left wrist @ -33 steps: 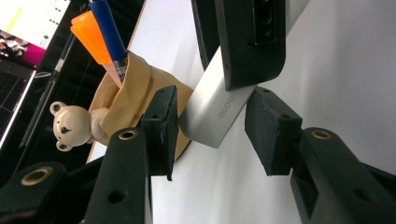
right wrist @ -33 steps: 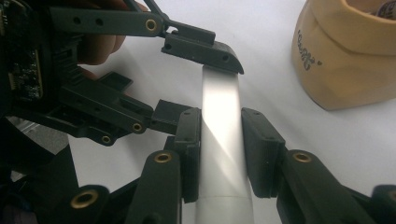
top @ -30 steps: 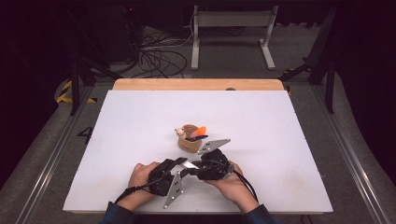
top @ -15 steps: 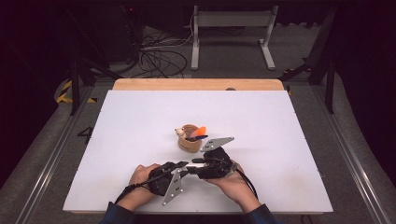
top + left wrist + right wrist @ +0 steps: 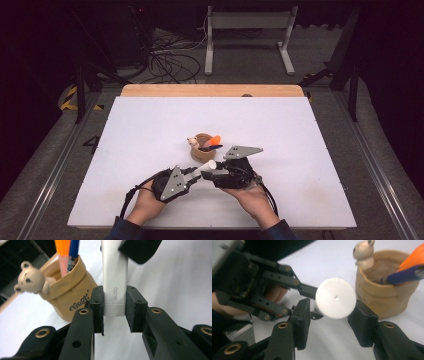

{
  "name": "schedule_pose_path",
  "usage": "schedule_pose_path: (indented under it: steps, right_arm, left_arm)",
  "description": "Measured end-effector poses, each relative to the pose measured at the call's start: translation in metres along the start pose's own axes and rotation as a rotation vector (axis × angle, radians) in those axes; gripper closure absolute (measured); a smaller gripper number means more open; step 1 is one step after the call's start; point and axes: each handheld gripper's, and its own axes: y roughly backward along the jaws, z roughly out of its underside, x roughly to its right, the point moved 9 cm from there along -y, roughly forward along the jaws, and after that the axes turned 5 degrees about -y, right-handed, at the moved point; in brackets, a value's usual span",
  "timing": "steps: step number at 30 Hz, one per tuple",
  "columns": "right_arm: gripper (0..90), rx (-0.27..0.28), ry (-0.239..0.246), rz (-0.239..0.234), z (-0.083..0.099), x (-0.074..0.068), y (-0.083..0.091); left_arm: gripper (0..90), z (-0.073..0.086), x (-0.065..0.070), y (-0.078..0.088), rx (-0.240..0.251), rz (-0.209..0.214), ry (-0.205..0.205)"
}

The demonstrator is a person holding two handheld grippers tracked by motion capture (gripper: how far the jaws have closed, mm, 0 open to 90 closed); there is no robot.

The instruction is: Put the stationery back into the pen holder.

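Observation:
A white glue stick (image 5: pixel 113 297) marked GLOO is clamped near its base between the pads of my left gripper (image 5: pixel 113 312), whose jaws have just closed on it. My right gripper (image 5: pixel 332 317) faces the stick's round end (image 5: pixel 335 298). Its jaws have just been opening and stand on either side of the stick, with a gap at the left pad. Seen from above, the left gripper (image 5: pixel 195 174) and right gripper (image 5: pixel 207 175) meet tip to tip at the stick (image 5: pixel 210 164), near the table's front.
A tan bag-shaped pen holder (image 5: pixel 202 150) with a small bear figure (image 5: pixel 30 280) stands just behind the grippers. It holds an orange pen (image 5: pixel 62 252) and a blue pen (image 5: pixel 404 272). The white table top (image 5: pixel 300 135) spreads around it.
Both hands stay at the same spot near the table's front. The two grippers have shifted only slightly around the white stick.

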Motion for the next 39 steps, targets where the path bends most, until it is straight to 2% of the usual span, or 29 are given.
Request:
schedule_pose_path:
  steps: [3,7,12,20,28,30,33,37,39]
  right_arm:
    - [55.3,0.045,-0.022,-0.006,-0.0041,-0.0006,0.0019]
    - [56.8,0.072,-0.044,-0.005,-0.006,-0.0003,0.0024]
    - [62.0,0.089,-0.053,0.005,-0.0066,0.0009,0.0032]
    - [65.8,0.12,-0.072,-0.018,-0.0062,0.0009,0.0016]
    - [67.2,0.126,-0.051,-0.038,-0.0066,-0.0013,0.003]
    - [67.3,0.125,-0.044,-0.036,-0.0068,-0.0019,0.0032]
    - [67.4,0.122,-0.02,-0.021,-0.0065,-0.0026,0.0031]
    - [67.4,0.13,-0.005,0.003,-0.0072,-0.0014,0.0035]
    - [67.4,0.138,0.003,0.014,-0.0084,-0.0004,0.0051]
  left_arm:
    - [71.0,0.0006,-0.001,-0.0015,-0.001,-0.002,0.038]
    - [71.0,-0.0001,0.0005,-0.0025,0.002,0.007,0.059]
    - [70.9,-0.0011,0.0013,-0.0029,0.011,0.016,0.077]
    - [70.9,-0.0017,0.0029,-0.0037,0.018,0.027,0.087]
    - [70.4,-0.0025,0.0036,-0.0035,0.03,0.028,0.075]
    - [69.9,-0.0027,0.0044,-0.0039,0.032,0.035,0.085]
    - [68.4,-0.0034,0.005,-0.004,0.038,0.043,0.09]
    - [60.2,-0.0051,0.0042,-0.0022,0.054,0.053,0.093]
    - [58.5,-0.006,0.0018,-0.0006,0.066,0.05,0.119]
